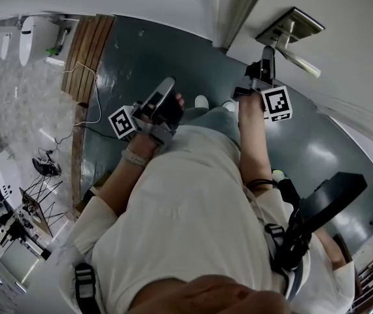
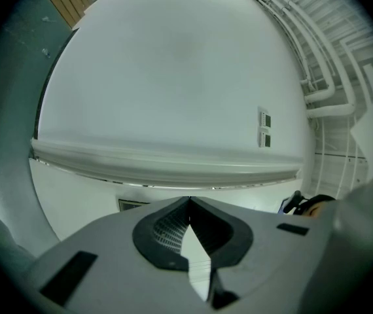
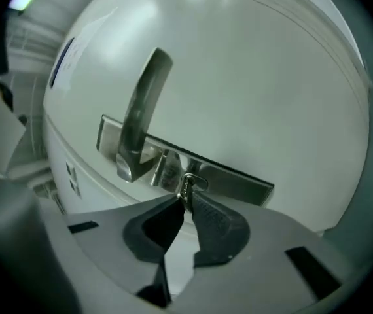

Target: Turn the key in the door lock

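My right gripper (image 3: 186,200) is clamped on the key (image 3: 187,182), in the plate (image 3: 239,183) just beside the handle (image 3: 144,103). I think it is stiff and slippery, best held by its flat head. My left gripper (image 2: 188,206) is closed, empty.

No text, brand or number is legible. The left marker cube (image 1: 122,123) at centre left and the right marker cube (image 1: 277,103) at upper right show only black-and-white square patterns.
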`<state>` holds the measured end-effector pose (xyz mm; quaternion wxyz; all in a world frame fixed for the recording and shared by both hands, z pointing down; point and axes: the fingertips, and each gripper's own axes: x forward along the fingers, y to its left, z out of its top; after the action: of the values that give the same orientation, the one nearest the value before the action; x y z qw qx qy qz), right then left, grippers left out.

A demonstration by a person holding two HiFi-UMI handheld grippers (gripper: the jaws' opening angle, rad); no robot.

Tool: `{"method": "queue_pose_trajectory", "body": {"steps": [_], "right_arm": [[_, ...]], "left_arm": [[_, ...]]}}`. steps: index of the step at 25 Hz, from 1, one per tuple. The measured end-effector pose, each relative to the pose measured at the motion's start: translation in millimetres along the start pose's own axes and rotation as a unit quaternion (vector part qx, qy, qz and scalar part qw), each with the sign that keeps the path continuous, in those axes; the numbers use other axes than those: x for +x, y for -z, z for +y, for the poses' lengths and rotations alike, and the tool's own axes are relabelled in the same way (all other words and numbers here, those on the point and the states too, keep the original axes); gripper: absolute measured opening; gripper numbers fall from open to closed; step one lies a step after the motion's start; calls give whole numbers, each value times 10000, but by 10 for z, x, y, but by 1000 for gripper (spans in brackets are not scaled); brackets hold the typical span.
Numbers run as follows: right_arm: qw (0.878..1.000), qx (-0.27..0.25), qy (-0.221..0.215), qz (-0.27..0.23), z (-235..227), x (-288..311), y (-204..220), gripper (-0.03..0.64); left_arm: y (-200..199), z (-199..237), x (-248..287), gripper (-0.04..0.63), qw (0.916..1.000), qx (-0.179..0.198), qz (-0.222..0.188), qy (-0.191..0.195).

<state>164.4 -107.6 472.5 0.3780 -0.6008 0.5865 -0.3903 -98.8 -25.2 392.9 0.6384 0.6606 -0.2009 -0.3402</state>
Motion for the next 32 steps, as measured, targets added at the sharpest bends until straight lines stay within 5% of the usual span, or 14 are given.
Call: {"method": "queue_pose_trajectory", "body": {"steps": [7, 15, 18, 24, 32], "right_arm": [[9818, 1877, -283, -45, -51, -27, 37, 51], [9524, 2997, -562, -73, -154, 42, 37, 54], [9487, 3108, -568, -79, -134, 38, 45, 55], [9647, 2543, -635, 257, -88, 61, 78, 60], [9300, 3296, -916, 1341, 382, -182, 410, 60]], "left_arm": [[-12, 7, 17, 9, 10000, -41, 26, -13], [-24, 124, 122, 9, 10000, -63, 27, -60], [-26, 114, 133, 9, 10000, -69, 36, -62], [-13, 124, 167, 9, 9999, -125, 51, -22], [64, -102, 358, 9, 9988, -281, 71, 386]]}}
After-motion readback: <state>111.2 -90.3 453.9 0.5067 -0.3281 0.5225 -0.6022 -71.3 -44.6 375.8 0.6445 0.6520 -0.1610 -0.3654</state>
